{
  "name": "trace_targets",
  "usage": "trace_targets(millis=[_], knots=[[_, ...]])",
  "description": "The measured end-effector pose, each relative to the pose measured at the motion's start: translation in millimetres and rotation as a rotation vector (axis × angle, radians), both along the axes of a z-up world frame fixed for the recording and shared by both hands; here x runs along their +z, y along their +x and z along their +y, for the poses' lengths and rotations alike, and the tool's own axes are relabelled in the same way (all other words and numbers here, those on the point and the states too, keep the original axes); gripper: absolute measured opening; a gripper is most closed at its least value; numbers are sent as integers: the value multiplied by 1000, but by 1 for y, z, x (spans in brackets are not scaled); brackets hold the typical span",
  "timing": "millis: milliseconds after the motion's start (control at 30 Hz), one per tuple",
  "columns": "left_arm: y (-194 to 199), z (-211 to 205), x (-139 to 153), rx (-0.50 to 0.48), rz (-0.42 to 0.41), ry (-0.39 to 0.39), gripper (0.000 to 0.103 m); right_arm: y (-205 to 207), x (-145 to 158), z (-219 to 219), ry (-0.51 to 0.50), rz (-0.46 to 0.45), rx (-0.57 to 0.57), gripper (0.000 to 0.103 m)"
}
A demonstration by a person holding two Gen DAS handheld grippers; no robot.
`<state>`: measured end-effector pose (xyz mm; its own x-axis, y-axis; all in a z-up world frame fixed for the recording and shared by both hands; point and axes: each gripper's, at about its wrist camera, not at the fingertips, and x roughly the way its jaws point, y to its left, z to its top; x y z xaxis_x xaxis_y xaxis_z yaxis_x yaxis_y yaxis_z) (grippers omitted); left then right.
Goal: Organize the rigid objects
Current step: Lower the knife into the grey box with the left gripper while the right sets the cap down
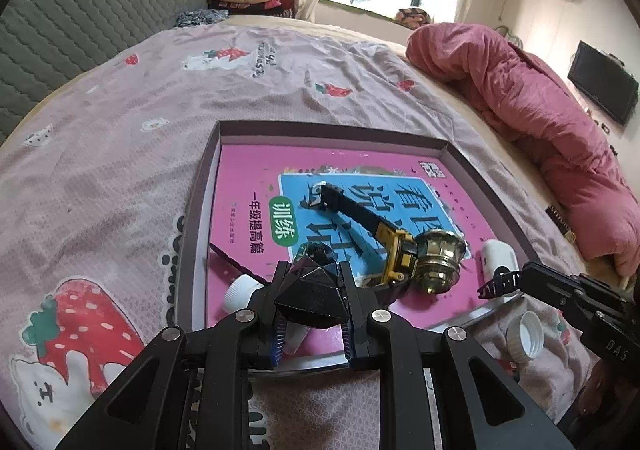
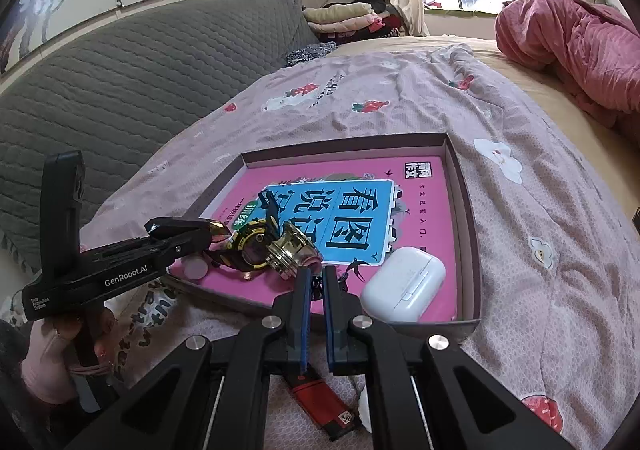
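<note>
A shallow cardboard tray lies on the bed with a pink book flat inside it. On the book rest a yellow-and-black watch, a brass knob, a white earbuds case and a white-capped tube. My left gripper hovers over the tray's near left corner, shut on a black faceted object. At the tray's near edge my right gripper is shut, with nothing clearly held.
A loose white cap and a red-and-black lighter lie on the strawberry-print sheet in front of the tray. A rolled pink quilt fills the right side. A grey padded headboard runs along the left. A pink-sleeved hand holds the left gripper.
</note>
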<state>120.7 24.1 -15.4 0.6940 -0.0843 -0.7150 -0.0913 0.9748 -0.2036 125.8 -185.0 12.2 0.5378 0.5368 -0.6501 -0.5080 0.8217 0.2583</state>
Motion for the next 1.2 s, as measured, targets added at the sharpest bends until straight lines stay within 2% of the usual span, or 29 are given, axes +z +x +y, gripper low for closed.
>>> trace_targets(millis=[600,1200], knots=[[5,-9,-6,-29,25,37,23,-3,-11,17,-69,10,38,6],[8,-9,-9,-36,37,41,23,-2,-13,13,-46,35,37,7]])
